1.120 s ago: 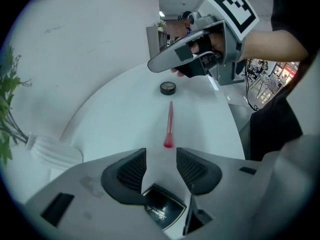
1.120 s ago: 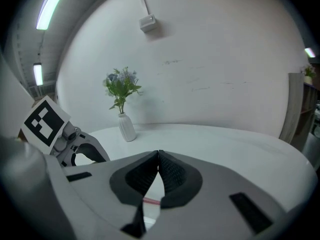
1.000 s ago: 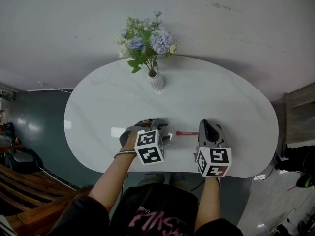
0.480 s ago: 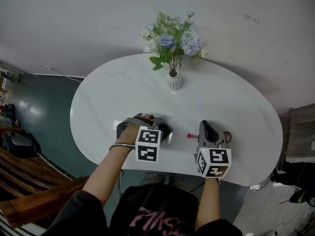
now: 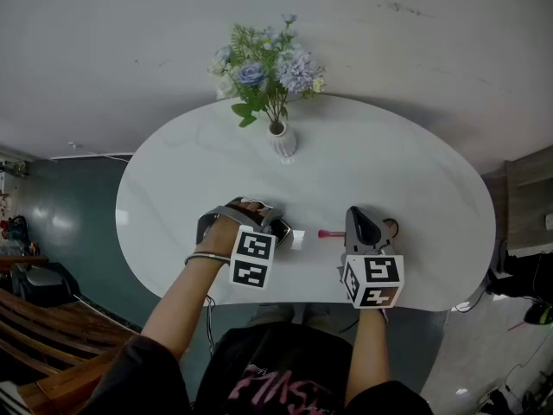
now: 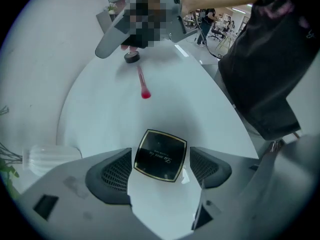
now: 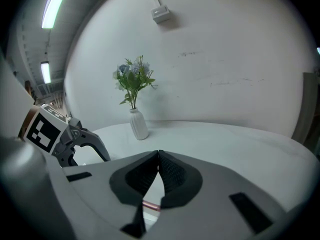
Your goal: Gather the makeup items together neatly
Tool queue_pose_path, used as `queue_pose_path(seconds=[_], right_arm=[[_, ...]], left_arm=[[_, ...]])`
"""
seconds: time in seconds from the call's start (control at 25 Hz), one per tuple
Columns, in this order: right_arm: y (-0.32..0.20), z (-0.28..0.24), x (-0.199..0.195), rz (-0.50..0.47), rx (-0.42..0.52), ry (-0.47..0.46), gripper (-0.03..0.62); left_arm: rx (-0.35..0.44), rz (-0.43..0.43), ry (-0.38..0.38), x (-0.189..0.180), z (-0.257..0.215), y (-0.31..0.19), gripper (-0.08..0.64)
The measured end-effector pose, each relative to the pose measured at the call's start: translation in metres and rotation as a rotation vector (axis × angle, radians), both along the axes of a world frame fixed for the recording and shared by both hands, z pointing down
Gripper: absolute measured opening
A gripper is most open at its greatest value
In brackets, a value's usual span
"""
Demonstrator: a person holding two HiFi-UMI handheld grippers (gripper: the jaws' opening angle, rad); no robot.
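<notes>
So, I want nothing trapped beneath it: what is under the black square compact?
Only the white oval tabletop shows around the black gold-edged square compact, which lies flat between the opening jaws of the left gripper, untouched by them. What its own base covers cannot be seen.

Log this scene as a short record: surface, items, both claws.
surface: white oval table
decor: vase of flowers, upright, far side
left claw: jaws opening; black square compact lies flat between them, pads off it
right claw: jaws together, nothing gripped
loose items: pink stick on the table between the two claws; small black round item by the right claw
</notes>
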State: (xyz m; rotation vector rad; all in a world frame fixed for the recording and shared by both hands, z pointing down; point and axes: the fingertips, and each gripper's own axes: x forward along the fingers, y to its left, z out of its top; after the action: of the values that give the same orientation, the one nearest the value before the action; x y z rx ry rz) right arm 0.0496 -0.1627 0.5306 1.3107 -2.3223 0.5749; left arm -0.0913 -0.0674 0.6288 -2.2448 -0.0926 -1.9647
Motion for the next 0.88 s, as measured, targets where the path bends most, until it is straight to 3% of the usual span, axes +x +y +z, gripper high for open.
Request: queue_pose_path(seconds=[0.16, 0.28, 0.68, 0.88], right_arm=[[0.003, 0.002, 0.004, 0.01, -0.003, 0.002, 0.063], [0.002, 0.003, 0.007, 0.015, -0.005, 0.006, 0.063], [0.001, -0.001, -0.004, -0.021, 0.001, 0.012, 0.063], [0.002, -0.001, -0.006, -0.035, 0.0, 0.018, 0.063]], left_arm=[[-0.008, 0.015, -0.033, 0.001, 0.007, -0.003, 0.336], [-0.028, -0.01, -0.013, 0.002, 0.006, -0.003, 0.334], [-0.098, -0.382, 0.144, 0.015, -0.004, 0.002, 0.307], [-0.085, -0.416, 0.176, 0.029, -0.005, 0.001, 0.307]])
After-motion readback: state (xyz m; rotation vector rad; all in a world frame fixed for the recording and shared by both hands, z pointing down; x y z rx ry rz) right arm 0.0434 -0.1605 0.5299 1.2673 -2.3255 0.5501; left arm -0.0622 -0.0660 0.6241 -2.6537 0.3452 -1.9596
